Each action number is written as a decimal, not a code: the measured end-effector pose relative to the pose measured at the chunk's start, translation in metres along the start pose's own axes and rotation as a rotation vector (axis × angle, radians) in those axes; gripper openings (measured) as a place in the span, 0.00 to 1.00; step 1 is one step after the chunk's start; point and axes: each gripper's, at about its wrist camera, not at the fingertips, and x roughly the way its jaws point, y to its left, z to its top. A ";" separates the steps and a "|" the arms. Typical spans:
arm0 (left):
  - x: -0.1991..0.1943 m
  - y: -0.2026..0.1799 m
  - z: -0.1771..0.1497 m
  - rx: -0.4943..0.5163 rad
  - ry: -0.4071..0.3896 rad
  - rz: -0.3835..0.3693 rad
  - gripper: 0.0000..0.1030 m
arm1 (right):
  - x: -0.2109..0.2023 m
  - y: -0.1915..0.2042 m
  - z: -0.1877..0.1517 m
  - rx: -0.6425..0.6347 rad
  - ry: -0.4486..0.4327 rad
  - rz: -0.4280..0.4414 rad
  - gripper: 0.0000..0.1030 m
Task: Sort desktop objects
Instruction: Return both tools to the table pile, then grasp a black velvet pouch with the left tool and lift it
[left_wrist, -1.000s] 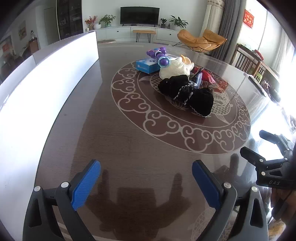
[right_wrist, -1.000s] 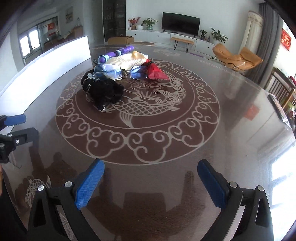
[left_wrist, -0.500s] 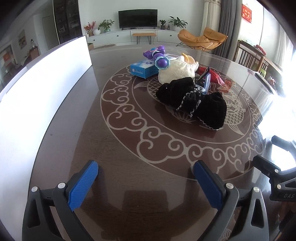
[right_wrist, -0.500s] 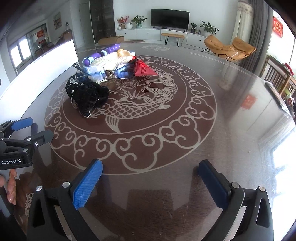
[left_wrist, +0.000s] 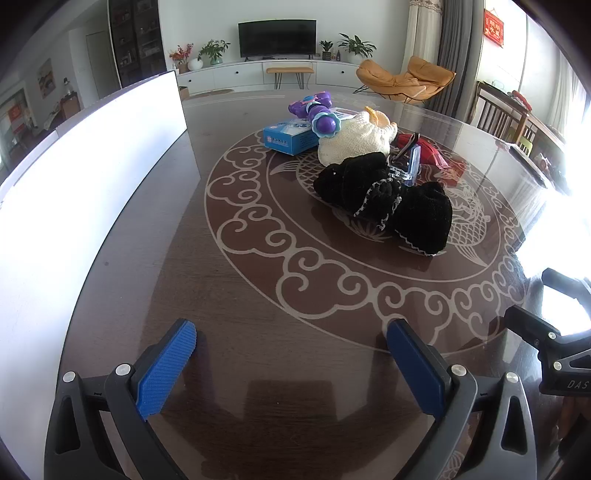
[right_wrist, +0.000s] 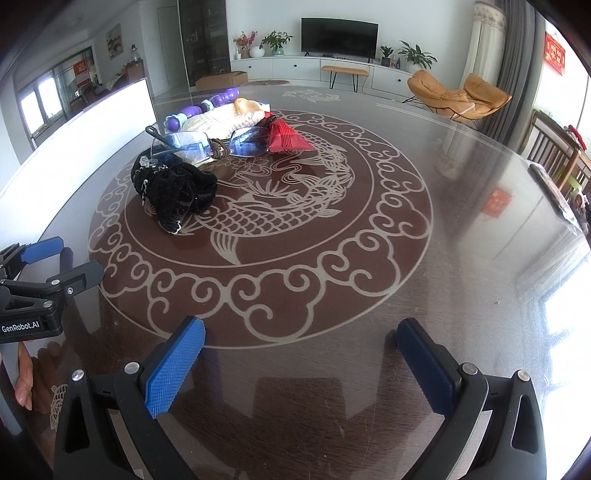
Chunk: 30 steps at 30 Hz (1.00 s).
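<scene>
Two open grippers, white panel (left_wrist: 92, 177) left of clutter

The left gripper (left_wrist: 291, 363) hovers low with its jaws spread wide, nothing between the blue pads (left_wrist: 166, 369). The right gripper (right_wrist: 301, 363) is equally wide and empty, level beside it. Fingers (right_wrist: 24, 373) of a hand curl under the left gripper's body.

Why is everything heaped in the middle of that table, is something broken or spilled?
Nothing looks broken or spilled. The oddity is the jumble: glasses lie tilted across a black fabric bundle and a cream knitted item, with a purple toy, blue box and red packet crowded alongside.
</scene>
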 end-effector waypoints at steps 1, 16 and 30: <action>0.000 0.000 0.001 0.000 0.000 0.000 1.00 | 0.000 0.000 0.000 0.000 0.000 0.000 1.00; 0.001 0.001 0.001 0.019 -0.001 -0.014 1.00 | 0.000 0.000 0.000 0.000 0.000 0.000 1.00; 0.001 0.001 0.001 0.019 -0.001 -0.014 1.00 | 0.068 0.015 0.095 -0.004 0.033 0.008 1.00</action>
